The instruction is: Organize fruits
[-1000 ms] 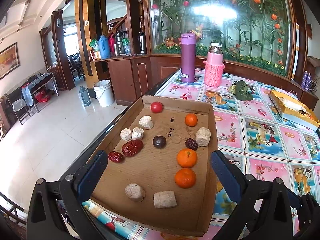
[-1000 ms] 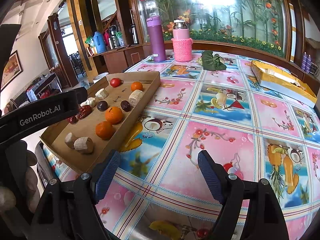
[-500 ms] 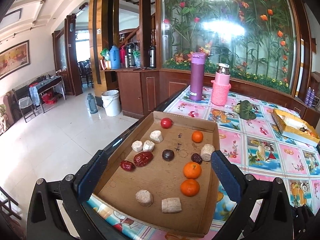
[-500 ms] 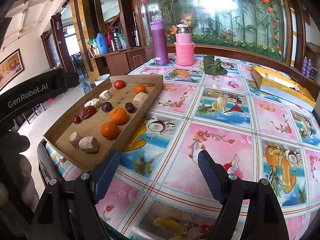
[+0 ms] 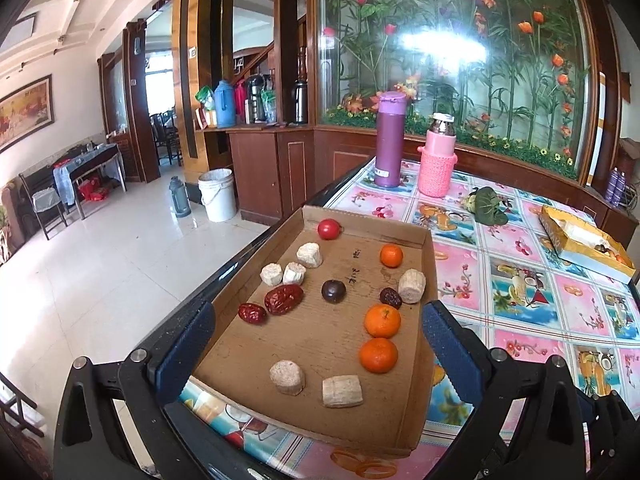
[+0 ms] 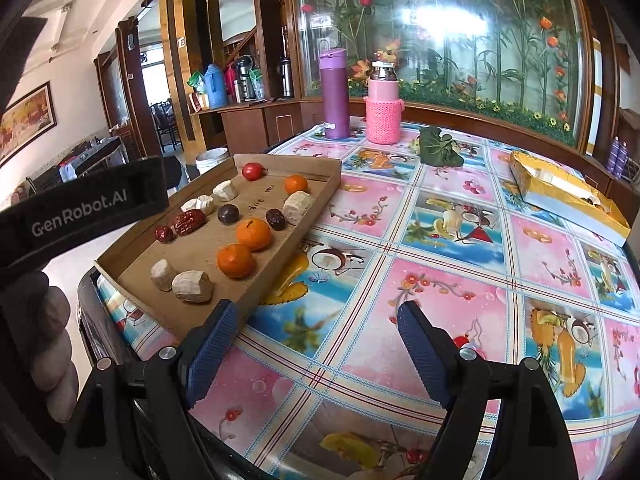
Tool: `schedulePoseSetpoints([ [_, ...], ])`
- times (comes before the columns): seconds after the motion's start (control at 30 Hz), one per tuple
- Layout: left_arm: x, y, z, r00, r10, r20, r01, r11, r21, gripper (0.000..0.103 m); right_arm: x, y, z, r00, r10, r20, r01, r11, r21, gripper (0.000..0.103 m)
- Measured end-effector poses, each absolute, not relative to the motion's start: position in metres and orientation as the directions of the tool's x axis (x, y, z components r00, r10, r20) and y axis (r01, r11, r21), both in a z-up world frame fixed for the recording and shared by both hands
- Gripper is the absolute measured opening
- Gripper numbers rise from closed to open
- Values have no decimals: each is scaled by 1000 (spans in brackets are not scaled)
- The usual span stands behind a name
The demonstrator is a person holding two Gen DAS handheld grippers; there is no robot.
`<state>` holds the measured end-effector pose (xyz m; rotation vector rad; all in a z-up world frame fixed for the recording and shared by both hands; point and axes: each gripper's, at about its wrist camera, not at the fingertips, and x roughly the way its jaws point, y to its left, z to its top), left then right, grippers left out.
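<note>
In the left wrist view the left gripper [image 5: 316, 332] hovers with its jaws spread wide and nothing between the pads, framing the near half of a shallow cardboard tray [image 5: 416, 364] that lies at the table's [image 5: 520, 280] left corner. Inside the tray, two oranges [image 5: 380, 338] sit one behind the other close to the right finger [image 5: 448, 348], with a third orange [image 5: 391, 255] farther back. Two pale chunks [image 5: 316, 384] lie nearest the gripper, midway between the fingers. Two red dates [image 5: 272, 304] lie near the left finger [image 5: 188, 344], a dark plum [image 5: 333, 291] at the tray's middle, a tomato [image 5: 329, 229] at its far wall. Beyond the tray stand a purple flask [image 5: 389, 140] and a pink bottle [image 5: 438, 160]. In the right wrist view the right gripper [image 6: 316, 352] is also wide open and holds nothing; it hangs over bare tablecloth [image 6: 440, 248], and the tray [image 6: 296, 236] lies ahead and to its left, its near corner just beside the left finger [image 6: 212, 348]. The oranges [image 6: 244, 248] and chunks [image 6: 182, 280] are the closest pieces. A strap [image 6: 88, 204] and a gloved hand [image 6: 36, 344] fill the left edge. A yellow box [image 6: 568, 196] lies far right.
</note>
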<state>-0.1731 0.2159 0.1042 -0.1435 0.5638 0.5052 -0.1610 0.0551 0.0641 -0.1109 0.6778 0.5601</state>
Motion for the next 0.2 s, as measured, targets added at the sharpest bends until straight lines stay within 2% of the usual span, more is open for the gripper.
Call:
schedulePoseSetpoints([
  [0.2, -169, 224, 98, 704, 381, -599, -491, 871, -24, 103, -157, 55, 62, 627, 454, -633, -523, 848, 90, 88],
])
